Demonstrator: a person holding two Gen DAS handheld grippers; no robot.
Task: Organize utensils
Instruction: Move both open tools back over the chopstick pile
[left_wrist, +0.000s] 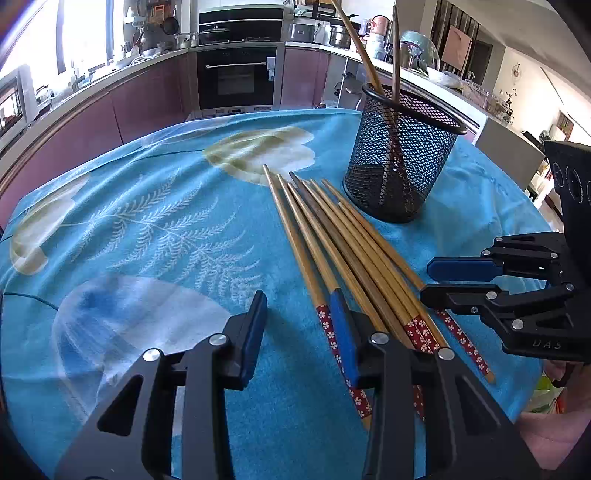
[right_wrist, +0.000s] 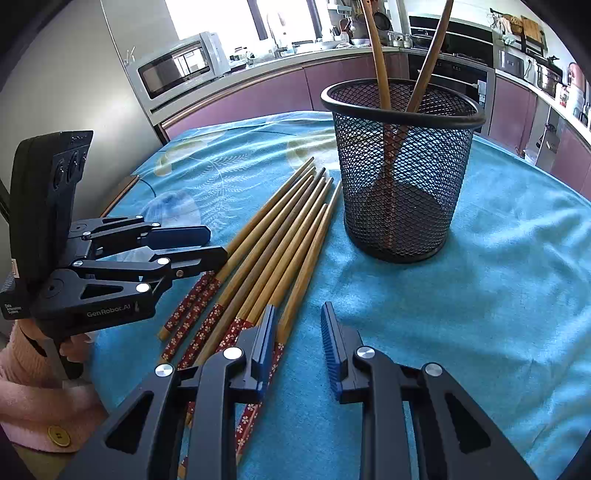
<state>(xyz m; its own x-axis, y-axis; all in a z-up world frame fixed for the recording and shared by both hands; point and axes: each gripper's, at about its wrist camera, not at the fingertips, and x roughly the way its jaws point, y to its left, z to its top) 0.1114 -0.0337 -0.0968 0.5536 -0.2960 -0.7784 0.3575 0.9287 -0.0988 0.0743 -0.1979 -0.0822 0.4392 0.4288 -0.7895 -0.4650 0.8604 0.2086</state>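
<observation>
my left gripper (left_wrist: 301, 314): jaws part open, nothing clamped, low at the left edge of the chopsticks (left_wrist: 343, 251) | chopsticks: flat on the blue cloth (left_wrist: 147, 221), just left of the mesh cup (left_wrist: 402, 158) | my right gripper (right_wrist: 299, 332): jaws part open, gripping nothing, at their right edge

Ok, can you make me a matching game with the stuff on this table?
Things:
1. mesh cup
2. loose chopsticks
3. tablecloth
4. microwave

Descriptions:
A. blue, with pale leaf patterns
B. lying flat in a bunch, with red flowery ends
C. black, standing upright with two chopsticks inside
D. silver, on the counter behind the table

Pairs: 1-C, 2-B, 3-A, 4-D
</observation>
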